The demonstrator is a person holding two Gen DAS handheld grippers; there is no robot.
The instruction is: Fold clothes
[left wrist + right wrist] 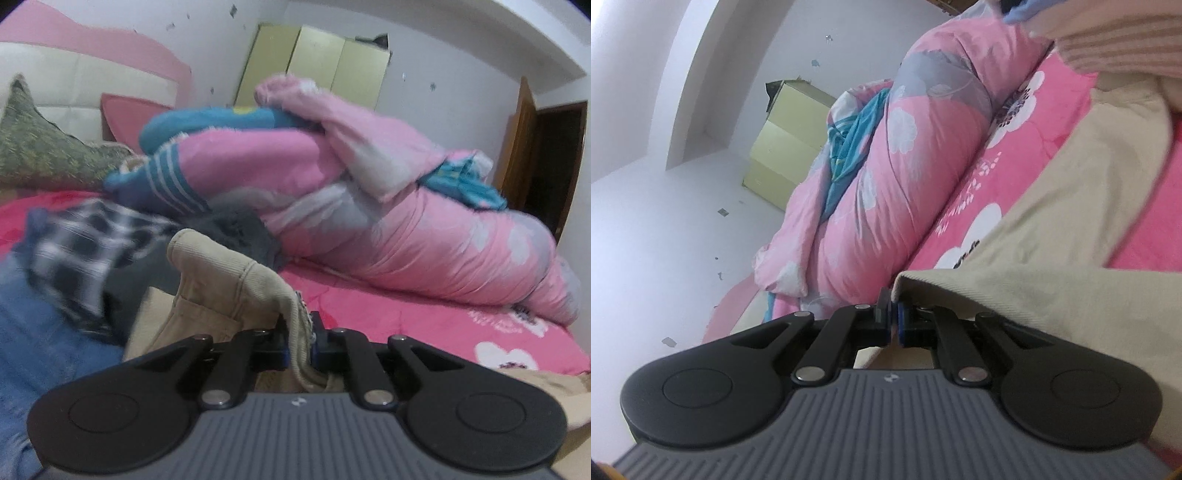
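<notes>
Beige corduroy trousers (236, 291) sit pinched in my closed left gripper (298, 343); my right gripper (892, 325), clamped, nips only their edge, which could slip free under tension.

The right gripper (892, 319) is pinching the corner of the beige trousers (1052, 236), jaws clamped tight on the fabric. The trousers are trailing across the pink floral bedsheet (1027, 122), with a rolled-up pink quilt (886, 192) lying just beyond and a yellow-green cabinet (783, 147) standing against the wall.
</notes>
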